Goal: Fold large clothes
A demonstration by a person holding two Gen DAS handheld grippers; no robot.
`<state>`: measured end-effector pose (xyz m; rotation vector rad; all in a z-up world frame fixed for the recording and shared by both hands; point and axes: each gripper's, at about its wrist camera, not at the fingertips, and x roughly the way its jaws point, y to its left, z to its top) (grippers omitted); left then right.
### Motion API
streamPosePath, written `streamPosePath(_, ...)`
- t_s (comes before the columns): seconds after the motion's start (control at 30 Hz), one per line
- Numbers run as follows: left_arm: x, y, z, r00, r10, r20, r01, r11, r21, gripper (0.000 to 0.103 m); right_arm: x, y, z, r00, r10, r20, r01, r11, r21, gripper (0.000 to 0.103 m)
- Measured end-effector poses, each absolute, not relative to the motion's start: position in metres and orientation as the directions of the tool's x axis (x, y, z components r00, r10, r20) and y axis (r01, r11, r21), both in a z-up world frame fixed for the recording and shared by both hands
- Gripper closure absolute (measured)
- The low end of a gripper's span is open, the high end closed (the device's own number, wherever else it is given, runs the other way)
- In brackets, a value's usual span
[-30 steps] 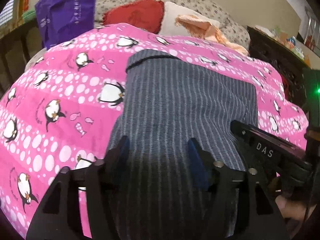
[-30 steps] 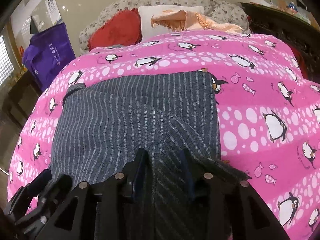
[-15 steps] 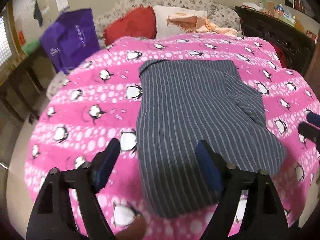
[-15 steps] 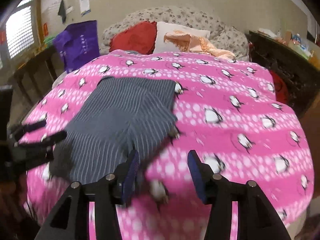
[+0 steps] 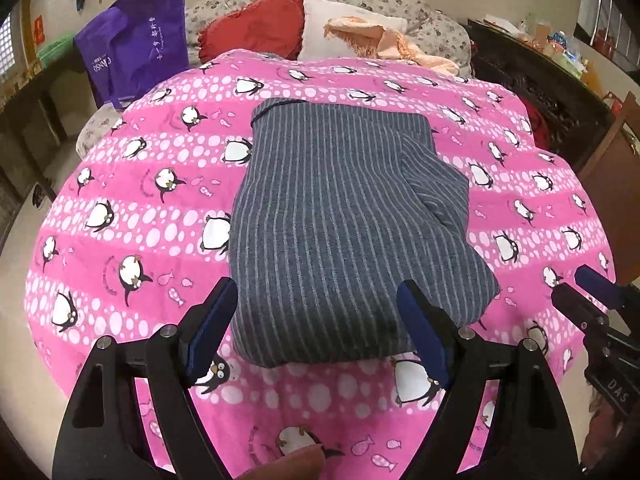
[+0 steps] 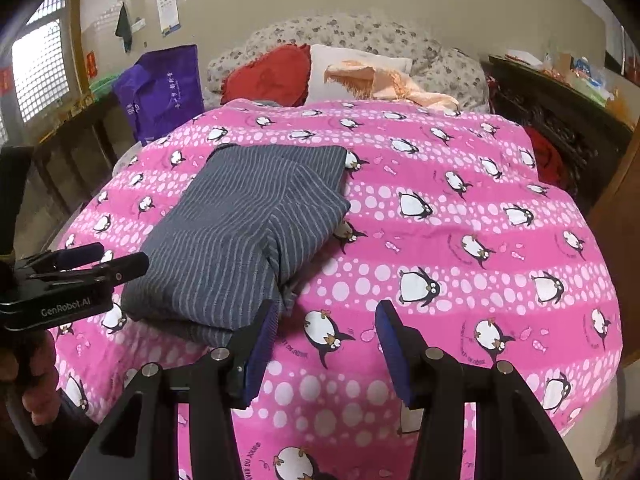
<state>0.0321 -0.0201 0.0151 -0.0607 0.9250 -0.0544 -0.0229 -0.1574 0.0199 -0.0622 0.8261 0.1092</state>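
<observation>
The folded grey striped garment [image 5: 344,224] lies on the pink penguin blanket [image 5: 132,200]; left gripper [image 5: 320,332] and right gripper [image 6: 324,344], at 6 o'clock, are both spread, holding nothing

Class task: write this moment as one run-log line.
striped garment: folded on penguin quilt | left gripper: open, empty | right gripper: open, empty

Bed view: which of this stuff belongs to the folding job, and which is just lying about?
Job:
striped grey garment, folded on the pink penguin quilt
left gripper, open
right gripper, open

Lying about:
purple bag
red cushion
peach cloth
</observation>
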Motion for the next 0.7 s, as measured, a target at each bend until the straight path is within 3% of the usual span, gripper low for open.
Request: streamPosePath(0.7,0.0225,-0.0220,0.0202,0.608,-0.095,-0.788,0.032,0.995,-0.095,0.021,-0.0278,-0.1560,0.0192,0.674,0.088,-0.733,-0.121,0.993,0.007,0.054)
